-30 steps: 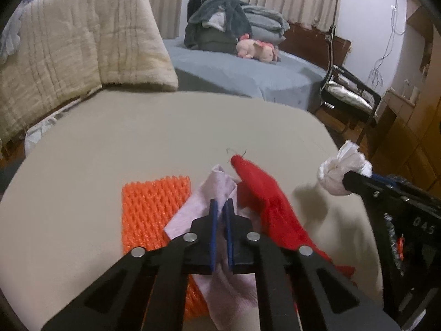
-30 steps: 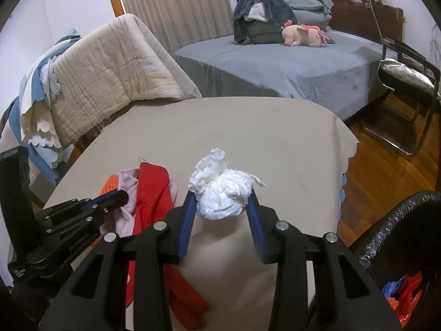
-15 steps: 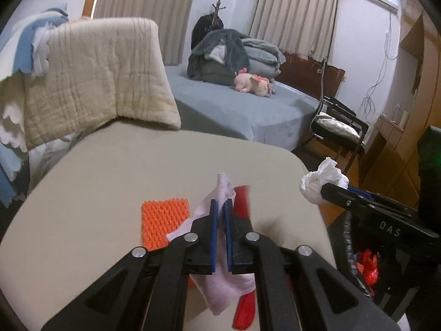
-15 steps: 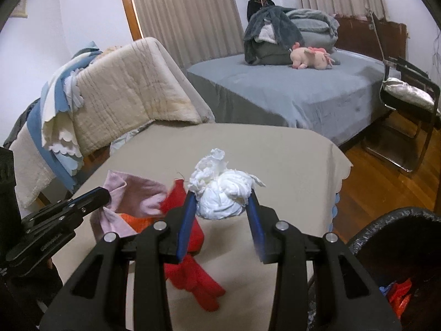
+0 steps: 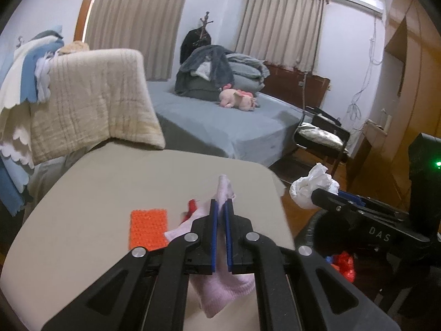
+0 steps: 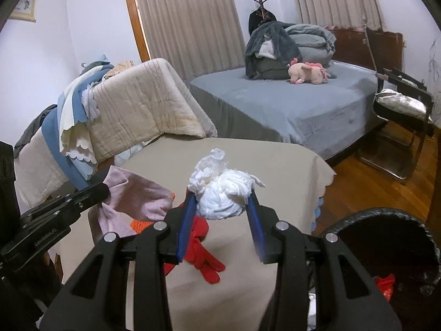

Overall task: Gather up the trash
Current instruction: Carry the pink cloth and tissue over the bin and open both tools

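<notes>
My left gripper (image 5: 220, 207) is shut on a pale pink cloth (image 5: 224, 289), which hangs from its blue pads above the beige table (image 5: 96, 193); the same cloth (image 6: 137, 195) shows in the right wrist view. My right gripper (image 6: 220, 204) is shut on a crumpled white paper wad (image 6: 223, 193), held in the air over the table's right part; that wad (image 5: 311, 190) also appears at the right of the left wrist view. A red glove (image 6: 205, 259) and an orange foam net (image 5: 148, 229) lie on the table below.
A black-lined trash bin (image 6: 391, 253) with red scraps inside stands on the wooden floor right of the table. A quilt-draped chair (image 5: 91, 104) stands behind the table, a grey bed (image 6: 289, 102) farther back, and a black folding chair (image 6: 399, 115) at the right.
Both grippers rose and drew back from the table with their loads. The pink cloth lifted off the table and now hangs free; the red glove stayed on the table. The bin came further into view.
</notes>
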Tool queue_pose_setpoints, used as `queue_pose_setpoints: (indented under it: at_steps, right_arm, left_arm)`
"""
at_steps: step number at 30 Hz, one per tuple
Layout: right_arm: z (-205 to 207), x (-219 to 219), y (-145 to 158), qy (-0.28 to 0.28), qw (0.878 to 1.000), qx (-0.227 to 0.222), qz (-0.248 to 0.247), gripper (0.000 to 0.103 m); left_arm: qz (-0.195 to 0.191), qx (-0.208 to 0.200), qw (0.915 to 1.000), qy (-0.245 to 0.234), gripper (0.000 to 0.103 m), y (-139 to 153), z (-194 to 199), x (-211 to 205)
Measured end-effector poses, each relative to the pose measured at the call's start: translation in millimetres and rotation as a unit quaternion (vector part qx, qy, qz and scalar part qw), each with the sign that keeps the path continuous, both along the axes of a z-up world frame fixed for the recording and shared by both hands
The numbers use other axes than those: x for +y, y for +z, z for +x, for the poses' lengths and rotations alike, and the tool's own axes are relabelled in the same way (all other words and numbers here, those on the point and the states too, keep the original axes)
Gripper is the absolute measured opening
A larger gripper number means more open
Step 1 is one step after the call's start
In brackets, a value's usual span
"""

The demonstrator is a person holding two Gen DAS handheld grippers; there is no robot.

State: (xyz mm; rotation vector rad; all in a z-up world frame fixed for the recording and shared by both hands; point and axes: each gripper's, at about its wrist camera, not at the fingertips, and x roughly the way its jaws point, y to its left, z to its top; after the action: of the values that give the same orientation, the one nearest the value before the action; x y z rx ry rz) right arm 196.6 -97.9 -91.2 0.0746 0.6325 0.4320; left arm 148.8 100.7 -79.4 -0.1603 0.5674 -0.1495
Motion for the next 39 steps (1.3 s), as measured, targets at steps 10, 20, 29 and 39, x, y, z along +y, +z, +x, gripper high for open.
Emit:
queue_pose_setpoints:
  at_steps: [10, 20, 29, 39]
  right_arm:
    - [-33, -46, 15, -0.038, 0.999, -0.013, -0.008, 0.036]
    - [-58, -104, 19, -0.098, 0.995, -0.017, -0.025, 0.036]
    - [-80, -160, 15, -0.157, 0.987, -0.014, -0.036, 0.036]
    - [-91, -206, -5, -0.207, 0.977, 0.005, -0.052, 0.036]
  left_arm:
    - [-0.003, -0.007, 0.9984, -0.056, 0.005, 13, -15, -52]
    - [0.000, -0.003, 0.9934, -0.115, 0.005, 9, -9, -110]
    - [-0.007, 0.000, 0.9834, -0.181, 0.005, 6, -2, -166]
    - [-0.007, 0.013, 0.9715, -0.237, 0.005, -8, 6, -226]
